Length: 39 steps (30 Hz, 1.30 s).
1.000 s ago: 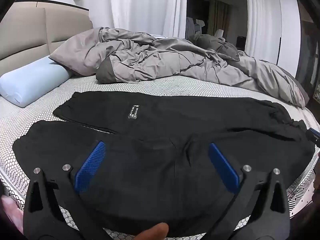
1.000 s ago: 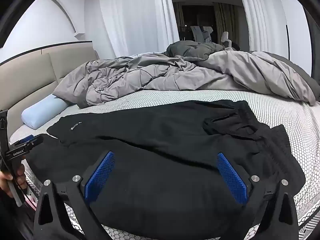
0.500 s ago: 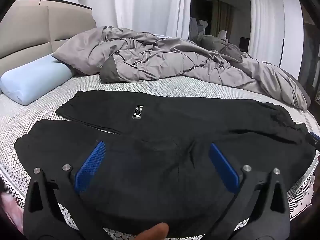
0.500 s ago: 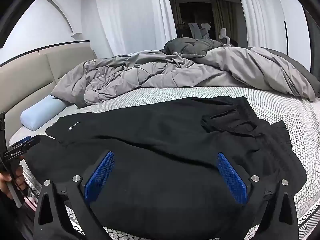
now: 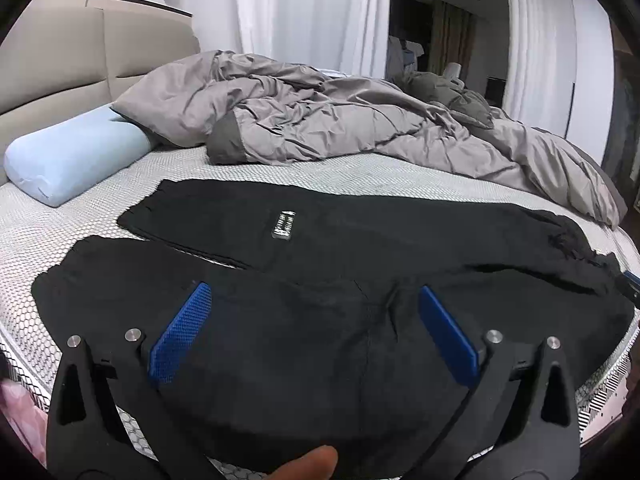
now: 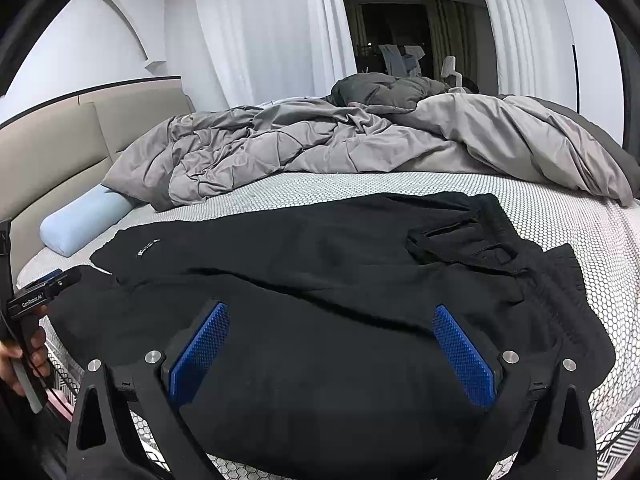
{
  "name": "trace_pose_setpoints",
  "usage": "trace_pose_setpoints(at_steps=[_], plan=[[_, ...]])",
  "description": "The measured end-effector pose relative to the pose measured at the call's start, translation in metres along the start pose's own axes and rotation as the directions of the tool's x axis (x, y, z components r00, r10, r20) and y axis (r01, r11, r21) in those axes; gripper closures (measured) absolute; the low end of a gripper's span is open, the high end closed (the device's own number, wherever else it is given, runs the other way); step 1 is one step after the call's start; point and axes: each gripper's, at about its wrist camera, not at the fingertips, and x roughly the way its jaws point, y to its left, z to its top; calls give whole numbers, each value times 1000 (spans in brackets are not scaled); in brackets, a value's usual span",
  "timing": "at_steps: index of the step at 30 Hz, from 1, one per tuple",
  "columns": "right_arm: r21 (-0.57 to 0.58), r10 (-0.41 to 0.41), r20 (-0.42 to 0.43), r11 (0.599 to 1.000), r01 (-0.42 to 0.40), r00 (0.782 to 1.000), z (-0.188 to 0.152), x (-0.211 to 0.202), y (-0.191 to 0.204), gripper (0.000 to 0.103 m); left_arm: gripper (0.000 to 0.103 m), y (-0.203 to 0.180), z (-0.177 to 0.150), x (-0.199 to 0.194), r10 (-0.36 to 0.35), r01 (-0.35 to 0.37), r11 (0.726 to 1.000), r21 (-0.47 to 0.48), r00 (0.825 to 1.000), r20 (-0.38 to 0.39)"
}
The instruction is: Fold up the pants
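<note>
- Left wrist view: my left gripper (image 5: 310, 300) hangs over the near part of the black pants (image 5: 360, 248), its 2 blue pads spread wide with nothing between them.
- The pants lie spread flat on the bed (image 5: 100, 200), across its near edge, both legs running toward the left; a small white label (image 5: 283, 225) shows on the far leg.
- A light blue pillow (image 5: 72, 160) lies at the left by the headboard (image 5: 60, 60), and a crumpled grey duvet (image 5: 340, 124) is heaped behind the pants, apart from them.
- A fingertip (image 5: 308, 464) shows at the bottom edge of this view.
- Right wrist view: my right gripper (image 6: 332, 316) hovers over the waist end of the pants (image 6: 320, 264), also wide apart and holding nothing.
- The waistband (image 6: 464, 244) sits rumpled at the right, partly folded over itself.
- At the far left I see the left gripper (image 6: 44, 292) from the side, with a hand (image 6: 24, 356) around its handle, just beside the leg ends.
</note>
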Motion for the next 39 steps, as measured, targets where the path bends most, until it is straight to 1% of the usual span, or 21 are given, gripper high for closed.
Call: trace_pose_setpoints(at_steps=[6,8,11,17,20,31,39], plan=[[0,2,0,1000,-2,1000,0,0,1,0,1,11,2,2,-4,4,999,-35,1000,-7],[-11,-7,4,1000,7,1000,0,-1,2,0,1,11,2,0,-4,4,1000,-31,1000,-6],[-6,3,11,1000,-3,1000,0,-3,0,0,1,13,1,-1,-1,1,1000,-20,1000,1],[-9,-1,8,1000,1,1000,0,-5,0,0,1,15,-2,-1,-3,3,1000,-27,1000,1],[-12,-4,10,1000,4,1000,0,-4,0,0,1,13,-2,-3,-5,5,1000,-26,1000,-5],[-12,-7,13,1000,8,1000,1,-5,0,0,1,-3,-3,-7,-19,20,999,27,1000,-12],[-7,-9,15,1000,9,1000,0,-9,-2,0,1,-5,-2,-8,-21,22,999,28,1000,-9]])
